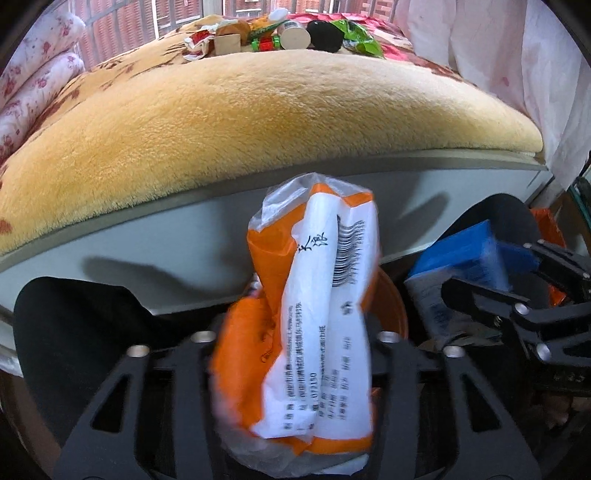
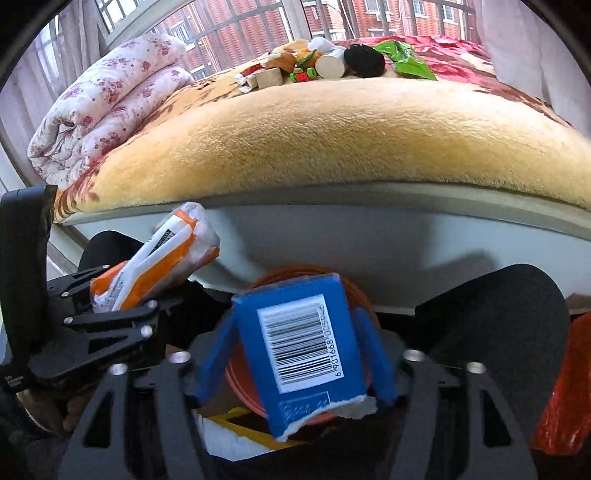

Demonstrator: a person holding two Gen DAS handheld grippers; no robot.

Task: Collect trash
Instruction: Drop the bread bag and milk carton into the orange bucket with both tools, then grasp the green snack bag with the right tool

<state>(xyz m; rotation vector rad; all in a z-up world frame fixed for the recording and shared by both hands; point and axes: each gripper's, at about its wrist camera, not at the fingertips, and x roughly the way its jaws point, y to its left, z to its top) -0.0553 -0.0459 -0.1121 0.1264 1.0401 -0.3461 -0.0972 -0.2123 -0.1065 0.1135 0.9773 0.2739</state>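
Observation:
My left gripper (image 1: 295, 343) is shut on an orange and white plastic wrapper (image 1: 314, 314), held below the bed edge over an orange bin (image 1: 397, 310). The wrapper also shows in the right wrist view (image 2: 155, 266). My right gripper (image 2: 295, 354) is shut on a blue box with a barcode (image 2: 303, 343), over the same orange bin (image 2: 354, 291). The box shows in the left wrist view (image 1: 465, 258), with the right gripper (image 1: 517, 295) at the right. More trash (image 1: 280, 35) lies in a pile at the far side of the bed (image 2: 325, 62).
A bed with a tan plush blanket (image 1: 258, 122) fills the upper view, its grey frame (image 2: 369, 236) right ahead. A folded floral quilt (image 2: 107, 99) lies at the left. A red-orange bag (image 2: 565, 387) sits at the right. Windows stand behind.

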